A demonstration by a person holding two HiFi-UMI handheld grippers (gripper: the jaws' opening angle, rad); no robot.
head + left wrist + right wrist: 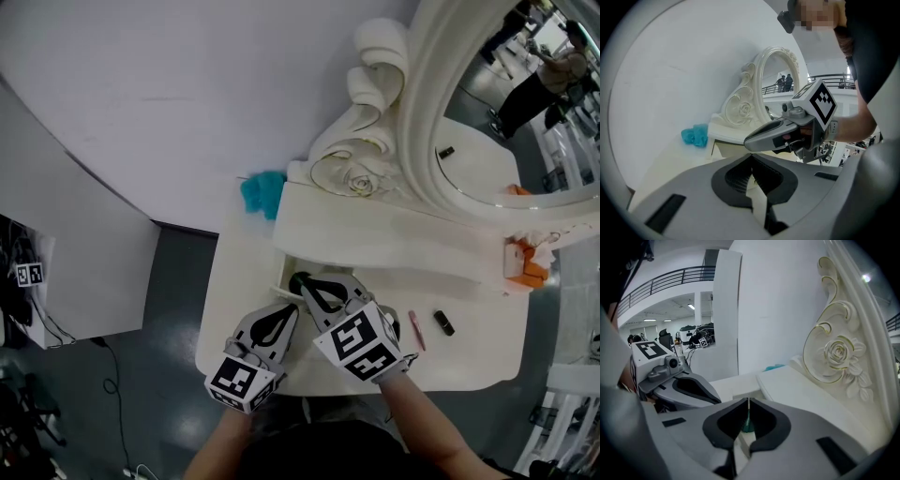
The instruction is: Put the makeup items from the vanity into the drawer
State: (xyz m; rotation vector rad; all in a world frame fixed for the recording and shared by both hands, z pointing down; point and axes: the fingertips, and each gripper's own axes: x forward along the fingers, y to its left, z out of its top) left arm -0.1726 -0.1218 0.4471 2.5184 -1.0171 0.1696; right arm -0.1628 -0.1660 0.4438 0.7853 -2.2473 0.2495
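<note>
On the white vanity top (469, 361) a thin pink pencil (416, 330) and a small black item (443, 323) lie to the right of my hands. My right gripper (307, 284) (748, 401) is shut and points down at the open drawer (283, 284) below the raised shelf. Through the gap behind its tips shows a small teal-green thing (747, 425); I cannot tell whether it is held. My left gripper (287, 312) (752, 165) sits just left of and behind the right one, with its jaws together and nothing between them. The right gripper (750, 140) crosses the left gripper view.
A teal fluffy puff (262, 193) lies at the back left by the carved mirror frame (361, 141). Orange and white items (523, 262) sit at the far right under the mirror. The vanity's front edge runs just before my arms. A white panel (84, 272) stands left.
</note>
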